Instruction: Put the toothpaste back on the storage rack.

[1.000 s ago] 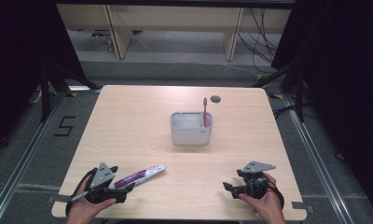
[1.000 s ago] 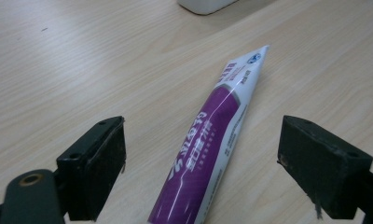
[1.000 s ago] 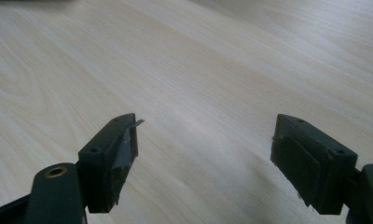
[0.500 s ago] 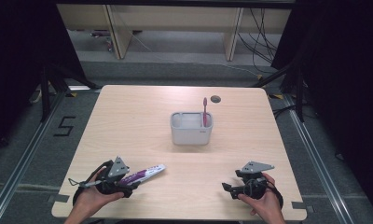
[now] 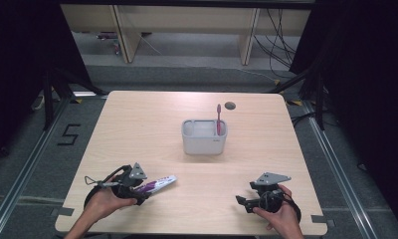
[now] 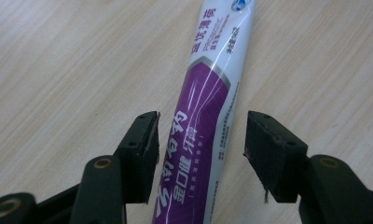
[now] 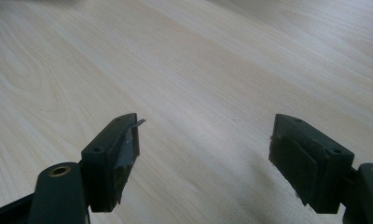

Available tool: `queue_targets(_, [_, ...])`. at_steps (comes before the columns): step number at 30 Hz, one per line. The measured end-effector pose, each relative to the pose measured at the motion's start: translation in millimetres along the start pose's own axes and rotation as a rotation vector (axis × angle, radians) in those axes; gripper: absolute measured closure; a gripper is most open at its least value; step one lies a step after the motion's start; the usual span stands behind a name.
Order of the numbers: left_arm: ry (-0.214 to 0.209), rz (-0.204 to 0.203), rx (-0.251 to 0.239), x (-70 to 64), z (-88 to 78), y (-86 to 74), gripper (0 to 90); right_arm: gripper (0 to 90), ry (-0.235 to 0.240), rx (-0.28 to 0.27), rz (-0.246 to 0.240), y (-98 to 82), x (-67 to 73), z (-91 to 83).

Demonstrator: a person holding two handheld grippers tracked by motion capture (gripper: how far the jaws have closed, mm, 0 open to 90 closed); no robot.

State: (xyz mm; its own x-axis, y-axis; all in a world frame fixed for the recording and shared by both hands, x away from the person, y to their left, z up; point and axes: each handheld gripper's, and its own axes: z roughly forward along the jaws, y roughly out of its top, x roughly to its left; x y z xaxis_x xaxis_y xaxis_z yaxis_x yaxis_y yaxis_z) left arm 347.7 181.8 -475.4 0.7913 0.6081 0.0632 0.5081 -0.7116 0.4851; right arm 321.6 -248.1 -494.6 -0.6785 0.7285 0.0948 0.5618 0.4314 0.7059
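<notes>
**Left tongs closing around the toothpaste tube, no grip yet**

Since a second ago my left gripper has slid along the near edge of the table to the toothpaste tube, and its jaws have just been closing with the tube between them; in the left gripper view one pad sits just beside the purple side of the tube, the other stands clear of it with bare wood in the gap; I judge the tube straddled but not clamped, lying flat near the front left of the table; a pick-up looks imminent.

My right gripper rests at the front right, jaws apart and holding nothing.

The grey holder stands mid-table, well apart from the tube, with a pink toothbrush upright in its right compartment; a dark round hole lies beyond it; the wood between tube and holder is free of obstruction.
</notes>
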Motion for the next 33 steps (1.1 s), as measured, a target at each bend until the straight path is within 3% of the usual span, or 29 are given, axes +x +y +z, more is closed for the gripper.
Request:
queue_targets(1, [-0.005, 0.001, 0.009, 0.4, 1.1, 0.7, 49.0, 25.1, 0.001, 0.011, 0.027, 0.2, 1.4, -1.1])
queue_targets(5, [-0.014, 0.008, 0.043, 2.0, 4.6, 2.4, 50.9, 25.1, 0.016, 0.005, 0.02, 0.1, 0.1, 0.8])
queue_targets(7, [-0.02, 0.004, 0.05, 2.8, 5.5, 2.7, 52.4, 25.3, 0.002, 0.006, 0.024, 0.2, 0.9, 0.6])
queue_targets(8, [-0.022, 0.007, 0.055, 3.4, 5.8, 3.0, 53.0, 25.3, 0.022, 0.008, 0.013, 0.6, -0.1, 0.7])
queue_targets(12, [-0.032, 0.002, 0.081, 3.5, 7.9, 5.6, 54.7, 25.4, 0.0, 0.001, 0.001, 0.5, -0.1, 0.8])
queue_targets(14, [-0.036, 0.015, 0.093, 4.0, 8.3, 7.8, 55.1, 25.4, 0.0, 0.016, 0.048, 0.6, 3.6, -0.8])
queue_targets(17, [-0.044, 0.04, 0.127, 4.5, 9.0, 11.9, 55.1, 25.4, 0.002, 0.015, 0.038, 0.7, 3.1, -0.3])
queue_targets(24, [-0.05, 0.027, 0.166, 1.3, 12.5, 16.8, 56.9, 25.4, 0.007, 0.015, 0.029, 0.7, 3.0, 0.3])
queue_targets(25, [-0.047, 0.047, 0.169, 2.3, 13.4, 17.7, 56.9, 25.4, 0.008, 0.014, 0.022, 0.8, 2.2, 0.3])
queue_targets(27, [-0.048, 0.033, 0.184, 0.3, 14.1, 19.3, 56.9, 25.4, 0.011, 0.008, 0.008, 0.9, 1.5, 0.8])
queue_targets(29, [-0.049, 0.038, 0.197, 0.0, 14.9, 21.8, 57.0, 25.4, 0.008, 0.008, 0.021, 1.0, 3.0, 1.1])
queue_targets(30, [-0.053, 0.04, 0.208, 0.2, 15.3, 23.3, 57.1, 25.4, 0.009, 0.02, 0.053, 0.9, 5.7, 0.6])
queue_targets(33, [-0.04, 0.057, 0.223, -2.9, 16.4, 26.1, 57.3, 25.4, 0.013, 0.008, 0.025, 0.8, 4.5, 2.0])
